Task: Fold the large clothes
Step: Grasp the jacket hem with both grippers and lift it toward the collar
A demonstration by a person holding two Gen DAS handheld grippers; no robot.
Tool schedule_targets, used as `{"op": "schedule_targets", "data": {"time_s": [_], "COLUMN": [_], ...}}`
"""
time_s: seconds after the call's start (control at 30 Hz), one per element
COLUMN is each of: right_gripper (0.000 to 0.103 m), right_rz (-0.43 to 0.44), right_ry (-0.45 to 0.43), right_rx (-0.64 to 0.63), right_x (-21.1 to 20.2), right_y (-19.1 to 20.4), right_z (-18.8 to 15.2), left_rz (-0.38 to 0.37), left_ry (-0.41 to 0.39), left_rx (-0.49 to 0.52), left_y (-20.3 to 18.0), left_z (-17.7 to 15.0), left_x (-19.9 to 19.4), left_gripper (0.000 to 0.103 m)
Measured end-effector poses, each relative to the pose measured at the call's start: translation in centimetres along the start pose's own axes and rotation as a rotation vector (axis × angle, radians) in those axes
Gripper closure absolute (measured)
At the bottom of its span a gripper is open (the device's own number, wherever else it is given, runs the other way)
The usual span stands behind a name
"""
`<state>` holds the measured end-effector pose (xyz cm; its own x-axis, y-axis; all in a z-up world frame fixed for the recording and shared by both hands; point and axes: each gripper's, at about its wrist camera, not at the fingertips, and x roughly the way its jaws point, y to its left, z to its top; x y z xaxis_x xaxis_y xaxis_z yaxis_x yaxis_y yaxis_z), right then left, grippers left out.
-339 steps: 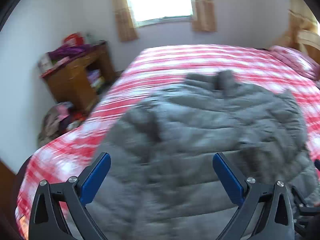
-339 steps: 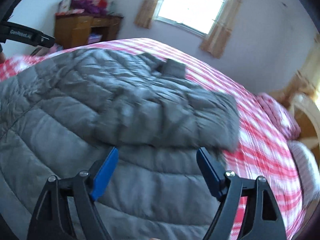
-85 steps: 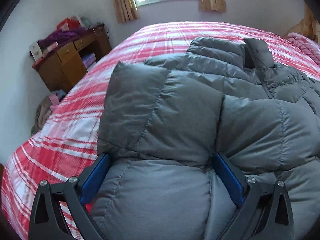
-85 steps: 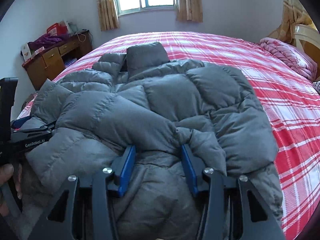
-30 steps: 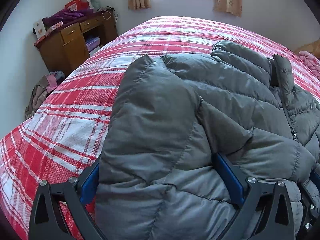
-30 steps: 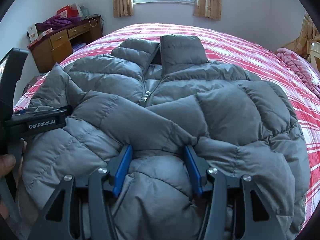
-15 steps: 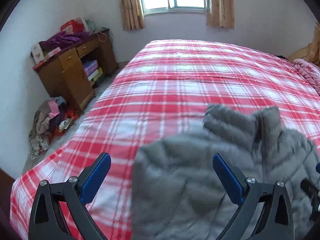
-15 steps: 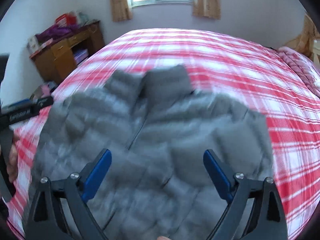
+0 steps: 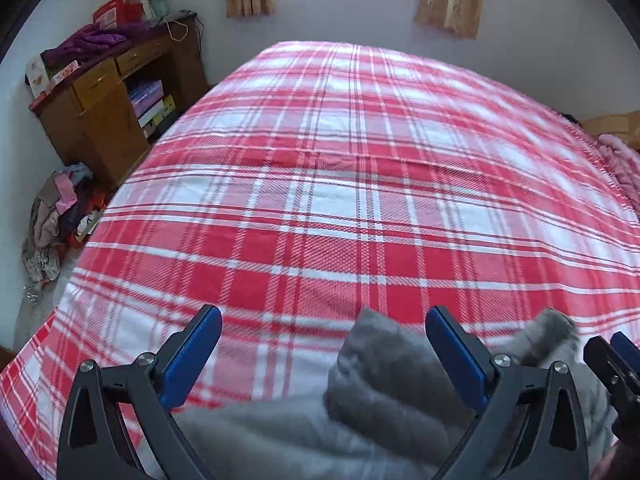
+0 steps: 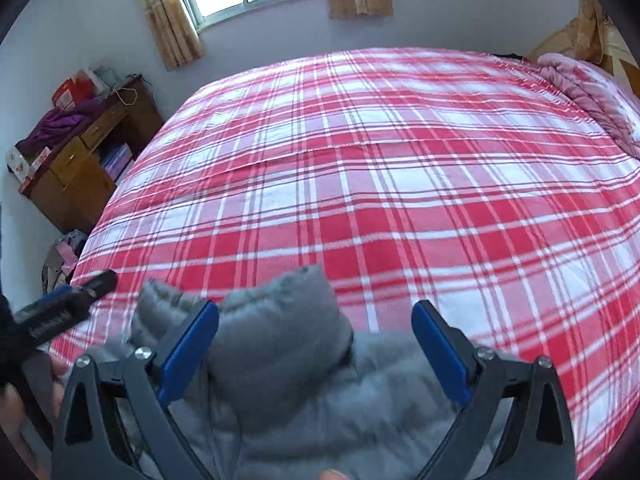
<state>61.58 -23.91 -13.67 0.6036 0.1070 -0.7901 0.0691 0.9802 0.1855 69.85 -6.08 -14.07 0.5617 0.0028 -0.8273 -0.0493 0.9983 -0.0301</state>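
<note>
While blurred grey jacket [image 10: 288,392] runs off frame, left gripper [image 9: 324,344] fingers spread empty, right gripper [image 10: 316,336] fingers opening, gripping nothing.

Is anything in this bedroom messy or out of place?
Yes: a heap of clothes lies on the floor beside the wooden desk, whose top is piled with a purple garment and boxes. On the plaid bed, the grey puffer jacket sits bunched at the near edge.
</note>
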Motion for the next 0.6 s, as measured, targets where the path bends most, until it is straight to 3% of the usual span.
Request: {"op": "schedule_targets", "data": {"time_s": [0.23, 0.27, 0.3, 0.33, 0.37, 0.4, 0.43, 0.47, 0.6], "right_gripper": [0.004, 0.011, 0.017, 0.033, 0.054, 0.064, 0.081, 0.087, 0.093], "right_rz": [-0.017, -0.015, 0.0, 0.014, 0.011, 0.001, -0.001, 0.0, -0.01], "right_ry": [0.086, 0.096, 0.104, 0.114, 0.126, 0.125, 0.116, 0.108, 0.063], "right_rx": [-0.024, -0.039, -0.055, -0.069, -0.09, -0.105, -0.125, -0.144, -0.199], "right_x": [4.1, 4.3, 4.4, 4.4, 4.3, 4.0, 3.4, 2.7, -0.6], "right_y": [-0.3, -0.3, -0.3, -0.3, -0.2, -0.3, -0.3, -0.4, -1.1], "right_z": [0.3, 0.1, -0.2, -0.5, -0.9, -1.2, -1.5, -1.9, -3.2], "left_rz": [-0.074, -0.099, -0.122, -0.158, -0.207, -0.223, -0.228, -0.226, -0.253], "left_ry": [0.009, -0.002, -0.005, 0.009, 0.033, 0.033, 0.014, -0.015, -0.087], "left_rx": [0.036, 0.048, 0.057, 0.072, 0.081, 0.086, 0.105, 0.127, 0.159], "left_y": [-0.7, -0.8, -0.9, -0.9, -0.8, -0.7, -0.7, -0.5, 0.6], "left_z": [-1.3, -1.7, -1.9, -2.2, -2.6, -2.9, -3.3, -3.8, -5.6], "left_x": [2.3, 2.1, 2.1, 2.0, 1.7, 1.3, 0.4, -0.8, -4.7], "left_gripper": [0.002, 0.006, 0.03, 0.059, 0.069, 0.083, 0.09, 0.092, 0.099]}}
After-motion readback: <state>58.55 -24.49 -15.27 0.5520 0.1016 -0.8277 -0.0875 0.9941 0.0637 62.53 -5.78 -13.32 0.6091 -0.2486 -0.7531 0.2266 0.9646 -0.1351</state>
